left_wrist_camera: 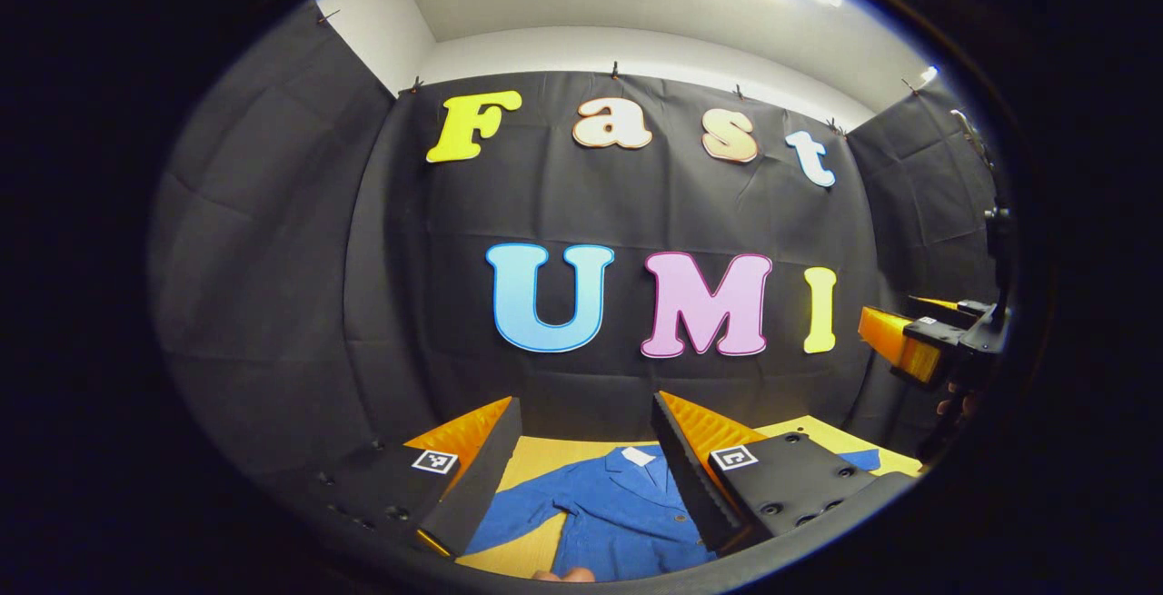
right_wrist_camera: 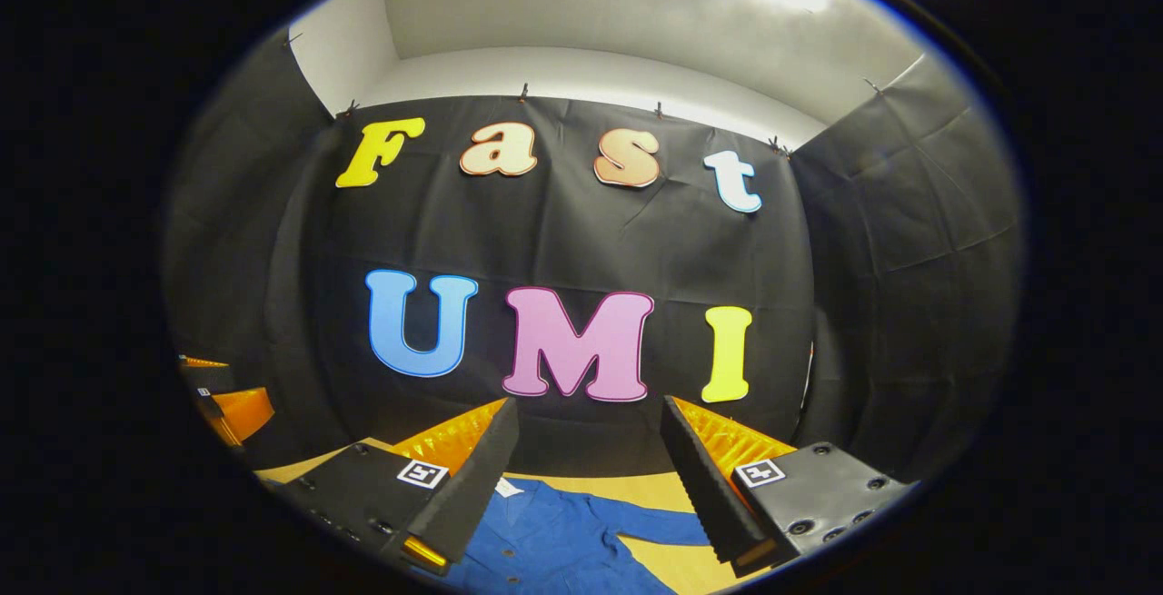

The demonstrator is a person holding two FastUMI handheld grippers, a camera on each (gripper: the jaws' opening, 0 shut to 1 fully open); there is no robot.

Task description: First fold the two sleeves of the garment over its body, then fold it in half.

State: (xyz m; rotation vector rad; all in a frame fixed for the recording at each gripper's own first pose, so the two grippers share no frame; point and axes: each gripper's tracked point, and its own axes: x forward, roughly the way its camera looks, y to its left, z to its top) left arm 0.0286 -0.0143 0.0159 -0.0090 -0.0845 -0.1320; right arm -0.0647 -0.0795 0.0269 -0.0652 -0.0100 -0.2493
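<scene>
In the left gripper view, the left gripper (left_wrist_camera: 581,450) is held above the table (left_wrist_camera: 531,463) with its two fingers spread wide and nothing between them. Below and between the fingers a blue garment (left_wrist_camera: 618,509) is laid flat on the yellow table top, collar toward the far wall, a white tag at the neck. One sleeve (left_wrist_camera: 518,513) is stretched out to the side across the table, unfolded; a bit of the other sleeve (left_wrist_camera: 859,459) is seen past the finger on the other side. At the far edge of this view the right gripper (left_wrist_camera: 909,341) is seen raised in the air, with a hand (left_wrist_camera: 954,404) behind it; whether it is spread cannot be told from here.

In the right gripper view, the right gripper (right_wrist_camera: 591,459) is likewise held above the table (right_wrist_camera: 654,490), fingers spread apart and empty. The garment (right_wrist_camera: 554,540) is seen under them, a sleeve (right_wrist_camera: 663,530) extended sideways. The left gripper (right_wrist_camera: 227,404) is seen at the edge, aloft.
</scene>
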